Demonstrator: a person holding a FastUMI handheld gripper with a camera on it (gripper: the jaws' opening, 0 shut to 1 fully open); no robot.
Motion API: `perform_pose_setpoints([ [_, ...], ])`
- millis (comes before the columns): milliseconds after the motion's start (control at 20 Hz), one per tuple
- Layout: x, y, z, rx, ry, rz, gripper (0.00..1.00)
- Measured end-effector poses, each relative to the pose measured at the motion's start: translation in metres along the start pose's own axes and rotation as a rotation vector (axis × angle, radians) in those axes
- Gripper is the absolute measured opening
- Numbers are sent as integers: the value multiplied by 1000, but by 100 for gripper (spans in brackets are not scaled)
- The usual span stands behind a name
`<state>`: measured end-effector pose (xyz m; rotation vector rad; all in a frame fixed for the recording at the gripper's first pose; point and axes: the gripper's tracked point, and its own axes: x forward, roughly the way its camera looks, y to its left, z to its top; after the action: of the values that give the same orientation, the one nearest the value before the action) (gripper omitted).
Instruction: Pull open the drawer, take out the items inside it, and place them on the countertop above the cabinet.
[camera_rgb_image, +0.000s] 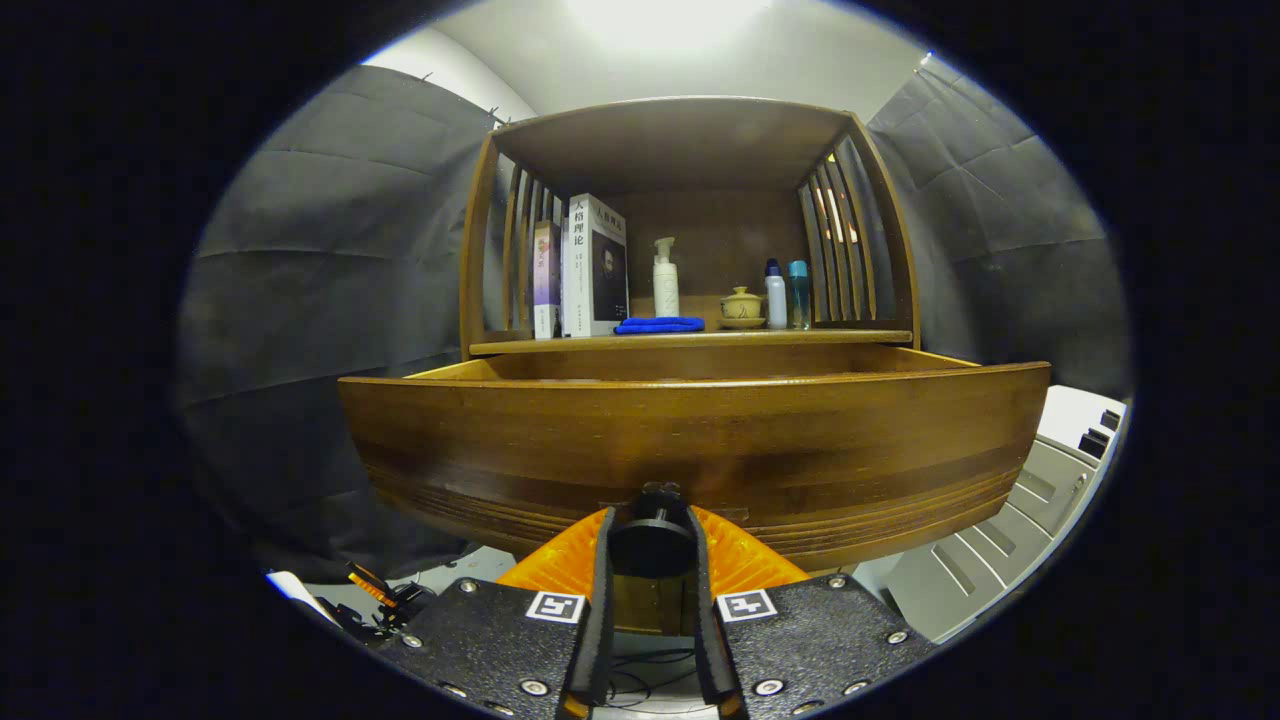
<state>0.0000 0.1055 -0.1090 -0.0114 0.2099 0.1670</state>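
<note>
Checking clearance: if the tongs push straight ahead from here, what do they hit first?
The tongs are already closed on the dark drawer knob; straight ahead lies the wooden drawer front, so pushing forward would likely shove the open drawer back in.

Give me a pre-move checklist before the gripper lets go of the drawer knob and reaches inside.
1. Drawer pulled out from under the shelf: ok.
2. Gripper closed on the dark knob, a finger on each side: ok.
3. Items inside the drawer: cannot tell, its front panel hides the interior.
4. Free spot on the countertop: ok, between the blue cloth and the lidded cup.
5. Books and bottles upright, out of the path: ok.
</note>
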Motion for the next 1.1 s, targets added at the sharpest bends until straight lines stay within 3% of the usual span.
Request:
perform_pose_setpoints([
  [250, -9, 2, -1, -17, 8, 24, 34],
  [450, -17, -2, 14, 11, -25, 37, 49],
  [600, -26, -6, 38, -10, -48, 58, 77],
  [800, -36, -11, 84, -52, -117, 75, 87],
  [1100, -15, -9, 130, -20, -97, 116, 91],
])
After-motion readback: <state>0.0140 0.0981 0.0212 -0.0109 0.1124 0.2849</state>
